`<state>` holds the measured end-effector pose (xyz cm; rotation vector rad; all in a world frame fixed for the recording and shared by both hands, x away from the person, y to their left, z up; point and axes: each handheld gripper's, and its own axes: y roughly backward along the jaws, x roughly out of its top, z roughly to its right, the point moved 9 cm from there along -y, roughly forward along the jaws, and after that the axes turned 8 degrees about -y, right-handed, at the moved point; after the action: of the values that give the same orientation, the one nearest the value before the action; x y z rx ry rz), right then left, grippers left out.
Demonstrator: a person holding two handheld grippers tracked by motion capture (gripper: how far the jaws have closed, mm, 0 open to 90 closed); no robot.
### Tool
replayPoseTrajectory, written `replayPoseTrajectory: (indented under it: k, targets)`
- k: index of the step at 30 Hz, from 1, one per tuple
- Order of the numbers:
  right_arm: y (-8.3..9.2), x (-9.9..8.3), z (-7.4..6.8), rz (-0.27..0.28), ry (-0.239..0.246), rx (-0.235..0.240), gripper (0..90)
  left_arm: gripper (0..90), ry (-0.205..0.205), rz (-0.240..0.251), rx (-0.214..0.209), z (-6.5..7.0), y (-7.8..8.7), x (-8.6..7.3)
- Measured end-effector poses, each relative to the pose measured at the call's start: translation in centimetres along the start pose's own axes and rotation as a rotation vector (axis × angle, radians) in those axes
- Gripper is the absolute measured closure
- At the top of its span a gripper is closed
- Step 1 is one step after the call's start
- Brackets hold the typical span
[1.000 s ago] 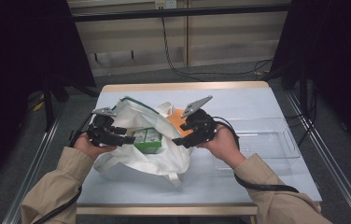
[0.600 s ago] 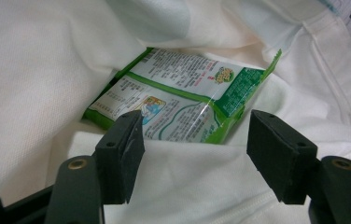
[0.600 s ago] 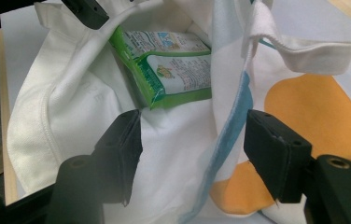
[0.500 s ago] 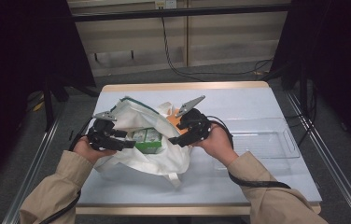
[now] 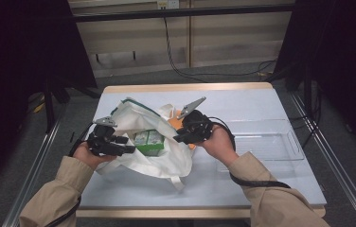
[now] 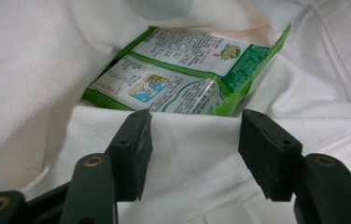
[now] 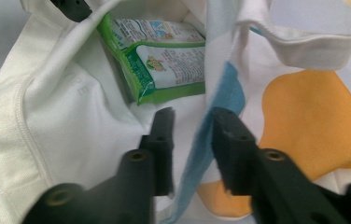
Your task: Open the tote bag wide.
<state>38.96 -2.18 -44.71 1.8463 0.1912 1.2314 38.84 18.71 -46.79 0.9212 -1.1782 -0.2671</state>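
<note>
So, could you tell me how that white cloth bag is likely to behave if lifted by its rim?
The white cloth bag lies crumpled, so it would probably sag rather than hold shape. With the green snack packet inside, its bottom would likely droop and the packet slide.

- Bag (image 5: 133,120) mouth held open at mid-counter (image 5: 261,101), green packet (image 5: 148,142) lying inside, blocking the floor of the opening.
- Clear tray (image 5: 271,142) occupying the right side.
- Bare surface along far edge and near edge.
</note>
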Motion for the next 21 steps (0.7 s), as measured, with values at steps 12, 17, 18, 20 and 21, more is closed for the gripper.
replayPoseTrajectory:
  k: [12,17,18,20,21]
  targets:
    - [-0.3,0.0,0.9,-0.019,-0.004,-0.028,88.5,48.8,0.01,-0.029,0.044,-0.6,1.2,-1.8]
    - [-0.1,0.0,1.5,-0.015,-0.03,-0.044,88.7,70.6,0.023,-0.022,0.033,-0.4,1.2,-2.3]
    - [-0.1,-0.1,1.6,-0.014,-0.04,-0.043,88.7,74.6,0.023,-0.027,0.034,-0.3,1.2,-2.4]
    - [-0.1,-0.1,1.9,-0.008,-0.037,-0.052,88.8,83.3,0.016,-0.032,0.034,-0.2,1.2,-2.6]
    - [-0.1,-0.2,2.1,-0.014,-0.04,-0.05,88.8,85.2,0.015,-0.04,0.04,-0.2,1.2,-2.7]
